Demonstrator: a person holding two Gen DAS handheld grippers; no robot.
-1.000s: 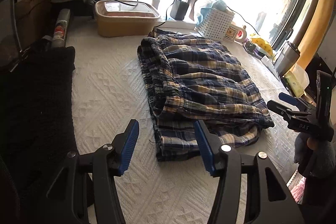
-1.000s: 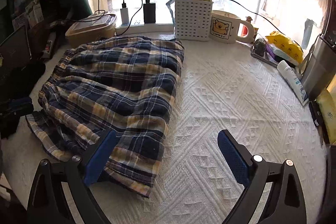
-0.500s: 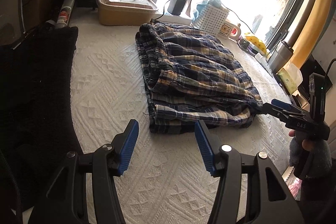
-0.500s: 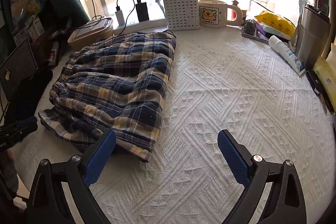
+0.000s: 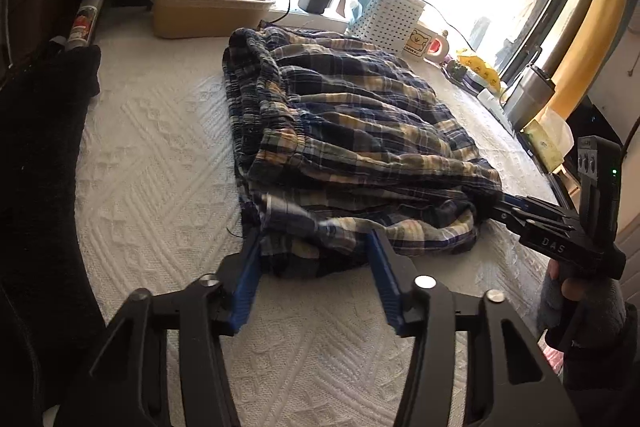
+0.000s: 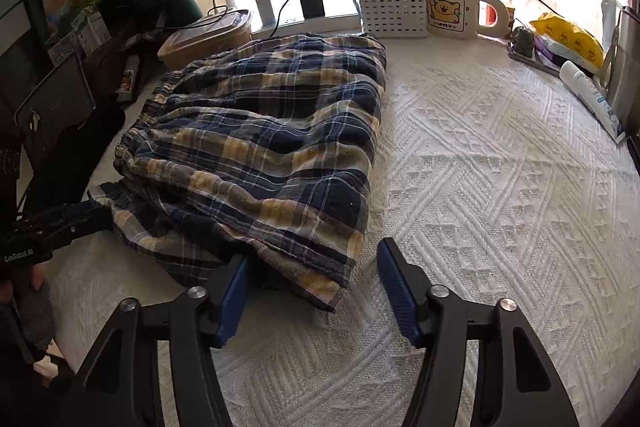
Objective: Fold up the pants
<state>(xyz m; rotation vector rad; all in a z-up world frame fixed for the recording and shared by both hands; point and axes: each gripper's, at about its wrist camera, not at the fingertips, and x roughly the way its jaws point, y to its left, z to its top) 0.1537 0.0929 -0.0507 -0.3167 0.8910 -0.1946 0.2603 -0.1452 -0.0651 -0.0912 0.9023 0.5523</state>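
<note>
Folded navy and yellow plaid pants (image 5: 352,131) lie on a white textured cover (image 5: 152,187). My left gripper (image 5: 316,259) straddles the left end of their near hem. Its jaws are closing, with blurred cloth between the blue pads, and no firm pinch shows. In the right wrist view my right gripper (image 6: 316,279) is also closing around the near right corner of the pants (image 6: 272,131). Its right pad (image 6: 394,287) still stands clear of the cloth. Each gripper shows in the other's view: the right gripper (image 5: 516,211) and the left gripper (image 6: 92,217).
Along the window sill stand a beige lidded box (image 5: 208,7), chargers with cables, a white perforated basket (image 6: 390,3) and a bear mug (image 6: 448,11). A black cloth (image 5: 40,147) lies at the left. A tube (image 6: 592,99) and a steel tumbler (image 5: 528,95) sit at the right.
Both grippers have come down and forward to the near edge of the pants. Both pairs of jaws have narrowed, and the hem now lies between the fingers.
</note>
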